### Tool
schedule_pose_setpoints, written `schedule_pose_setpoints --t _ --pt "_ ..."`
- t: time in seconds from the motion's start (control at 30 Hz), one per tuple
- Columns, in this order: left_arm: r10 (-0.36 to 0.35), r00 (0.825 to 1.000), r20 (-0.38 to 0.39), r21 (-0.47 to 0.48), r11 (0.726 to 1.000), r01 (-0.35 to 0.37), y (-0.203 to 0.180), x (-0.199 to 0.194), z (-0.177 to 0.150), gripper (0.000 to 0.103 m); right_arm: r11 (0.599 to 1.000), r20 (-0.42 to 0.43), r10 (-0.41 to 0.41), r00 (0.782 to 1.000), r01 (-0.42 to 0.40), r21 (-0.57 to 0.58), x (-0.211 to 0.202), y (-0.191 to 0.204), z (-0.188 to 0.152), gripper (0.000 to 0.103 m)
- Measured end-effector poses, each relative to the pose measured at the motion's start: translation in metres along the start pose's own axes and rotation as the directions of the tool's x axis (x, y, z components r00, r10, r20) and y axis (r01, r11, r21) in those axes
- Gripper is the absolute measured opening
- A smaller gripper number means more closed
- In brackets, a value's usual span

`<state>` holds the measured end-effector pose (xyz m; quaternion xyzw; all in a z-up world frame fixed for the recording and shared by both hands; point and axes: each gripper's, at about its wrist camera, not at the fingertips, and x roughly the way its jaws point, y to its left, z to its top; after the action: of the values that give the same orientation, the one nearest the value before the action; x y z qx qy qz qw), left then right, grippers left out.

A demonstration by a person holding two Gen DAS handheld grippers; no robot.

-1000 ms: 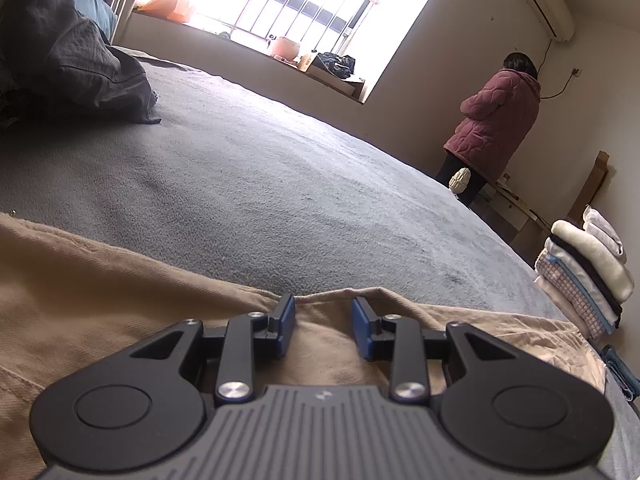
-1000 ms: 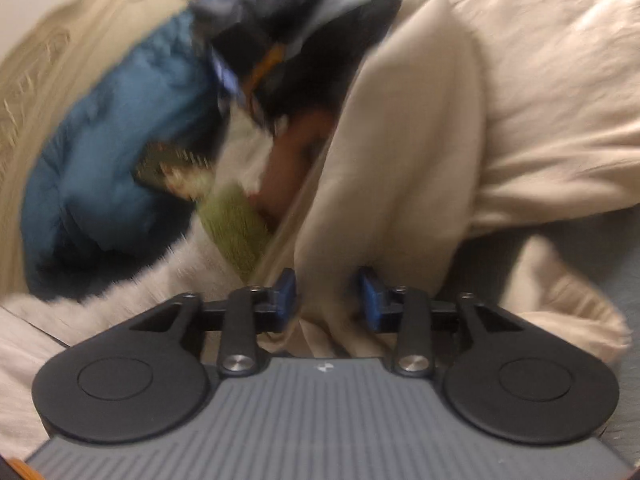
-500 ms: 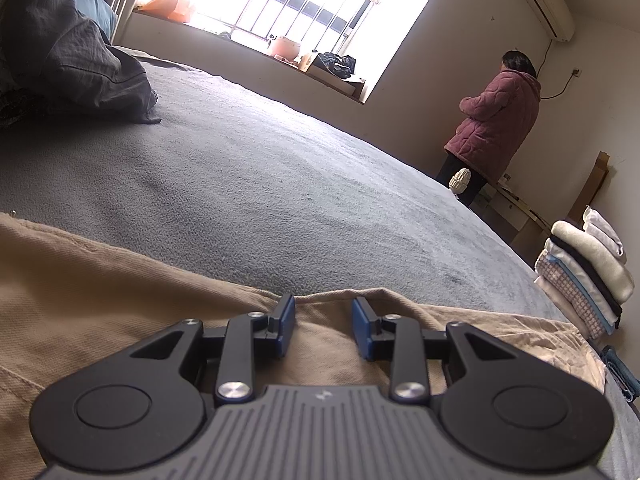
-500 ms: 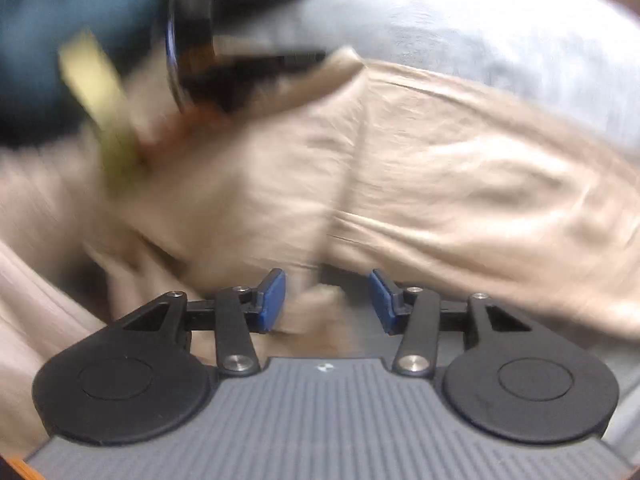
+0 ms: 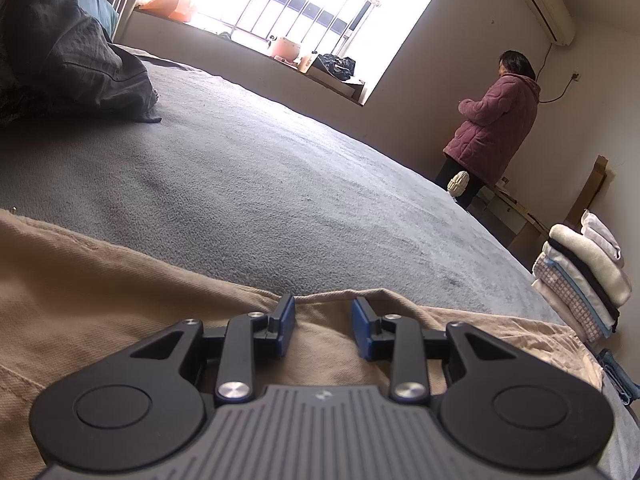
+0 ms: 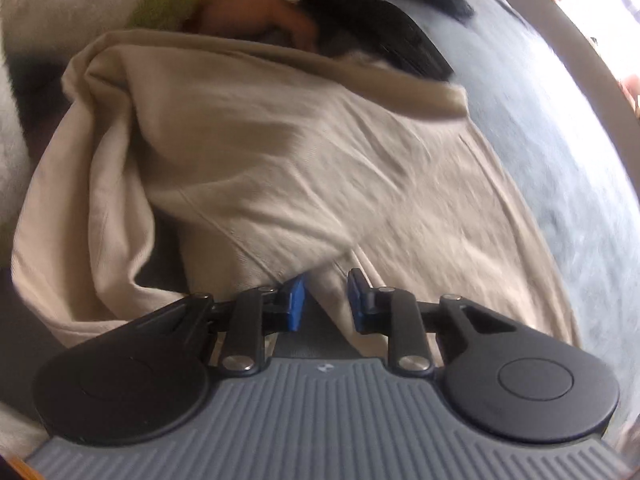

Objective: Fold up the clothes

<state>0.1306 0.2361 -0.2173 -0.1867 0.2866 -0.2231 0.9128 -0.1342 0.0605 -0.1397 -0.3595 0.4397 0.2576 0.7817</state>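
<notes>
A tan garment (image 5: pixel 100 288) lies spread on the grey bed cover (image 5: pixel 248 184). My left gripper (image 5: pixel 323 330) rests low on the garment near its far edge, jaws a little apart with cloth bulging between them. In the right wrist view the same tan garment (image 6: pixel 280 152) is rumpled, one part folded over itself. My right gripper (image 6: pixel 325 300) sits at a fold of it; a ridge of cloth runs between the slightly parted blue pads (image 6: pixel 297 300). The view is blurred.
A stack of folded clothes (image 5: pixel 584 276) stands at the bed's right edge. A dark grey pillow (image 5: pixel 68 52) lies at the far left. A person in a pink jacket (image 5: pixel 496 124) stands beyond the bed. A pile of unfolded clothes (image 6: pixel 280 12) lies behind the garment.
The left gripper has stayed still. The right gripper has swung across the garment, opened wider half a second ago, and now sits narrower on a fold with the bed cover at its right.
</notes>
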Motion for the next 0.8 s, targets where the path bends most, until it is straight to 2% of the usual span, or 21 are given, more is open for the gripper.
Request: schedule_pose_setpoints --t 0.07,0.2,0.27,0.33,0.43,0.53,0.73,0.8 --pt "-0.001 1.0 0.0 -0.001 1.0 0.001 0.0 0.0 0.0 0.033 0.999 0.008 -0.02 1.0 0.02 -0.039 0.002 0.007 0.0 0.021" --pt "-0.002 1.0 0.001 -0.001 1.0 0.002 0.001 0.001 0.0 0.033 0.999 0.006 -0.025 1.0 0.025 -0.037 0.009 0.009 0.001 0.02" --pt "-0.001 1.0 0.001 -0.001 1.0 0.001 0.0 0.001 0.0 0.033 0.999 -0.003 -0.008 1.0 0.008 -0.032 0.007 0.013 0.003 0.002" --pt "-0.002 1.0 0.001 -0.002 1.0 0.002 0.0 0.001 0.0 0.033 1.0 -0.014 0.012 1.0 -0.013 -0.016 0.005 0.014 0.004 0.001" --pt "-0.003 1.0 0.001 -0.002 1.0 0.003 0.0 0.001 0.0 0.033 0.997 -0.03 0.075 0.997 -0.075 0.002 -0.006 0.009 0.007 0.0" --pt "-0.003 1.0 0.001 -0.002 1.0 0.003 0.0 0.001 -0.001 0.033 0.981 -0.025 0.179 0.984 -0.176 0.083 -0.015 -0.004 0.005 0.0" --pt "-0.003 1.0 0.001 -0.002 1.0 0.003 0.002 0.0 -0.001 0.033 0.97 -0.036 0.21 0.977 -0.203 0.135 -0.009 0.008 -0.003 0.0" --pt "-0.003 1.0 0.001 -0.002 1.0 0.003 0.002 0.0 -0.002 0.033 0.938 -0.037 0.318 0.947 -0.309 0.156 -0.01 0.011 -0.005 0.0"
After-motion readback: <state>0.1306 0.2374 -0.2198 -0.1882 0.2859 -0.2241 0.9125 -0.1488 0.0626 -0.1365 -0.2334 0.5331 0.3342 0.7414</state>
